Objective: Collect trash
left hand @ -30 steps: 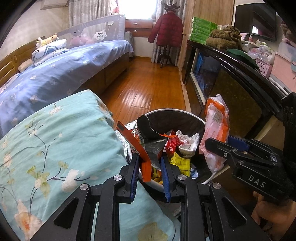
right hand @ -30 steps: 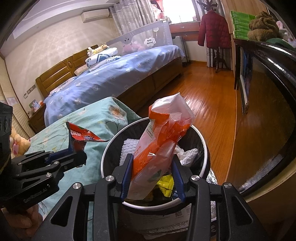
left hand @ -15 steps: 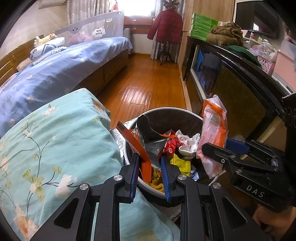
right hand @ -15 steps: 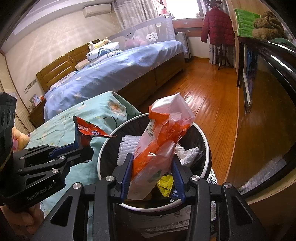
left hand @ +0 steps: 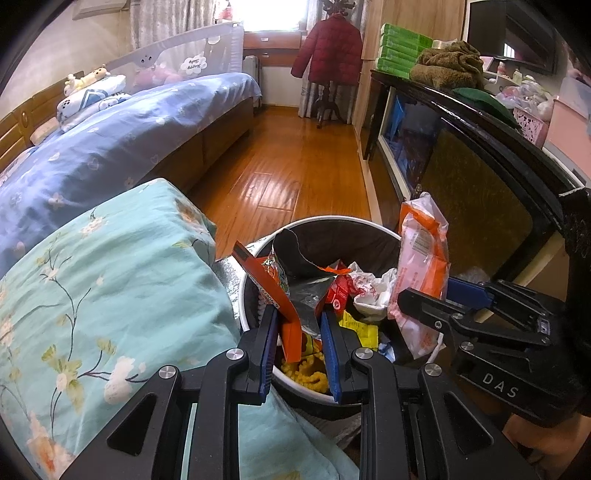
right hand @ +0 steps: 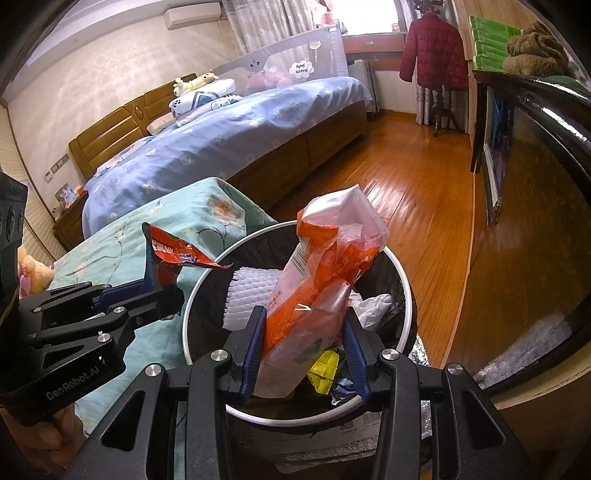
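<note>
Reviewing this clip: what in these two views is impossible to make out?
- Bottom of the trash bin: both views, buried under wrappers.
- Lower end of the orange bag: right wrist view, behind the right gripper.
- Print on the red wrapper: too small, creased; the left gripper covers its base.

A lived-in bedroom in a home. A wooden-framed bed [right hand: 229,147] under a blue floral duvet fills the ten o'clock side, with a mesh bed guard rail [right hand: 291,62] and plush toys [right hand: 194,81] by the headboard. At twelve o'clock a red padded coat [left hand: 327,48] hangs on a coat stand beside curtains [right hand: 266,22]. Glossy wood plank flooring [left hand: 291,166] runs between.
</note>
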Demonstrator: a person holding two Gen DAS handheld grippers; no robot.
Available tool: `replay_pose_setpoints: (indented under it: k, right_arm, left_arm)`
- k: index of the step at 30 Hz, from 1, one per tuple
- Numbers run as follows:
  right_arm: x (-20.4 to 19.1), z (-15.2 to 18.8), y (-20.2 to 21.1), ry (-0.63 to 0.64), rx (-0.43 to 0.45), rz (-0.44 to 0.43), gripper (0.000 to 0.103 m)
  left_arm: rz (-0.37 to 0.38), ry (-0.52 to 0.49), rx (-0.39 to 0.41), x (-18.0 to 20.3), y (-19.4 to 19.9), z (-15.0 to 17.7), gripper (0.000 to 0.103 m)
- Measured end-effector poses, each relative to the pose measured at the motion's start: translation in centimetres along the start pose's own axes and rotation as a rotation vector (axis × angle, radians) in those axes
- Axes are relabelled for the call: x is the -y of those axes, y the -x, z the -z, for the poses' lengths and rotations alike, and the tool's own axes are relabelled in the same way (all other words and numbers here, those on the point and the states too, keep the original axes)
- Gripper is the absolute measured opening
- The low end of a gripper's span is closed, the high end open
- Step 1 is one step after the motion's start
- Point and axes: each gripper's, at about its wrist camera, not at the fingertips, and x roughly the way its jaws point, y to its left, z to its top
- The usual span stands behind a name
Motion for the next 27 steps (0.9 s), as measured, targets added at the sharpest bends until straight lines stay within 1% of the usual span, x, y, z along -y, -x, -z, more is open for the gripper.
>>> replay_pose_setpoints:
  k: [10,17,18,19,20,21,22,24,27]
  right_arm:
    - [-0.2,0.0,-0.4,0.02,-0.019,0.013,0.043]
    - [-0.3,-0.1,-0.6,0.021,-0.028,0.012,0.044]
    - [-0.3,-0.1,-0.6,0.022,-0.027,0.014,0.045]
    - [-0.2,-0.2,-0.7,0.021,-0.029,0.015,0.047]
    - [-0.2,-0.1,-0.8,0.019,-0.033,0.014,0.054]
    - [-0.2,-0.1,-0.8,0.017,-0.035,0.015,0.062]
    - [-0.2,0.0,-0.8,0.016,-0.035,0.019,0.063]
    - [-0.1,0.1,-0.7,0.013,-0.034,0.016,0.066]
    - [-0.3,0.3,-0.3,0.018,-0.026,0.021,0.067]
  left_arm:
    - [0.019,0.001,-0.015,0.1,-0.9,-0.3,0.022]
    - [0.031,0.002,-0.032,0.3,-1.3,-0.6,0.025]
    - [0.034,0.003,-0.033,0.3,-1.3,-0.7,0.029]
    - [0.036,0.004,-0.032,0.3,-1.3,-0.8,0.036]
    - [0.034,0.006,-0.03,0.3,-1.2,-0.8,0.041]
    - [0.031,0.009,-0.026,0.3,-1.1,-0.8,0.051]
    - [0.026,0.011,-0.017,0.2,-0.9,-0.8,0.054]
    - [0.029,0.013,-0.011,0.0,-0.6,-0.8,0.055]
    - [0.022,0.014,-0.002,-0.4,-0.1,-0.4,0.055]
